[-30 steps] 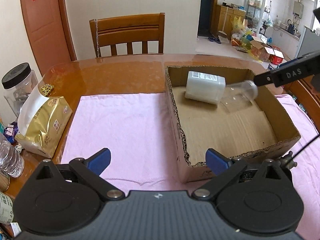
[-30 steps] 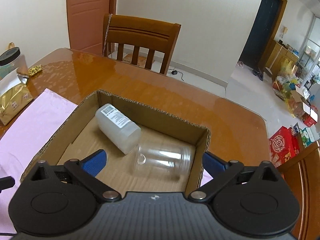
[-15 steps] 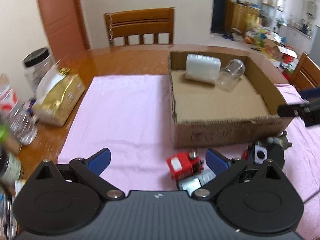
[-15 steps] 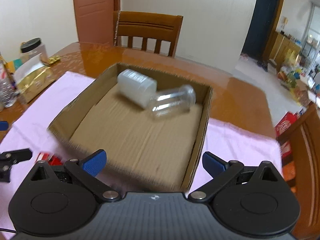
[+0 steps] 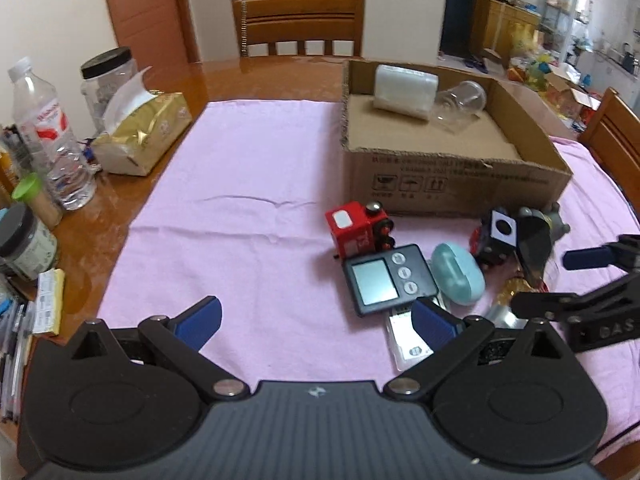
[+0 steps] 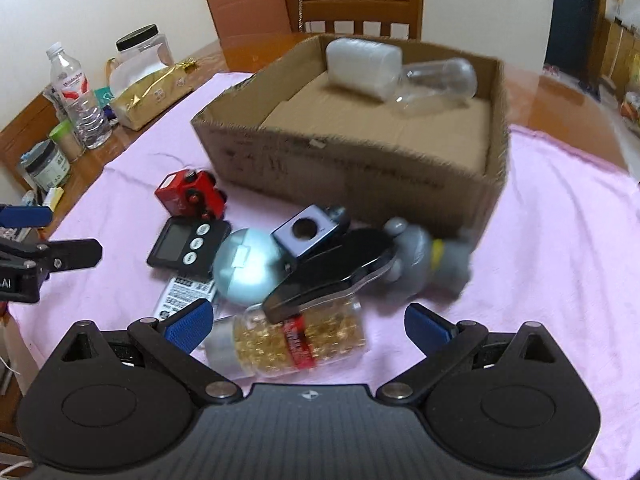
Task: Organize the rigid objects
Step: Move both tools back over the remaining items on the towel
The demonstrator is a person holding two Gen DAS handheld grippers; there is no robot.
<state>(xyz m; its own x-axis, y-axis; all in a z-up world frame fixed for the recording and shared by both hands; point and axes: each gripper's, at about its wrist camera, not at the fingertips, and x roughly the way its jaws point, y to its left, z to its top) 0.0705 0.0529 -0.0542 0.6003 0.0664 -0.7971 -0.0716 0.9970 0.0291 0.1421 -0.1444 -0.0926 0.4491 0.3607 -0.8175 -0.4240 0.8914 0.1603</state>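
Note:
A cardboard box (image 5: pixel 452 184) (image 6: pixel 340 176) on the pink cloth holds a white jar (image 5: pixel 404 90) (image 6: pixel 362 66) and a clear bottle (image 5: pixel 460 102) (image 6: pixel 438 84). In front of it lies a pile: a red toy train (image 5: pixel 360 228) (image 6: pixel 192 198), a black timer (image 5: pixel 388 278) (image 6: pixel 188 246), a teal case (image 5: pixel 458 274) (image 6: pixel 246 266), a black clip (image 6: pixel 332 274), a grey figure (image 6: pixel 428 258) and a bottle of yellow capsules (image 6: pixel 296 340). My left gripper (image 5: pixel 316 320) is open and empty over the cloth. My right gripper (image 6: pixel 308 326) is open around the capsule bottle.
At the table's left edge stand a gold tissue pack (image 5: pixel 144 136), a water bottle (image 5: pixel 52 136), a black-lidded jar (image 5: pixel 106 84) and small jars (image 5: pixel 26 242). A wooden chair (image 5: pixel 300 24) stands behind the table, another at the right (image 5: pixel 612 136).
Both grippers have pulled back from the box toward the near edge. The pile of objects has come into view, and my right gripper now stands over the capsule bottle.

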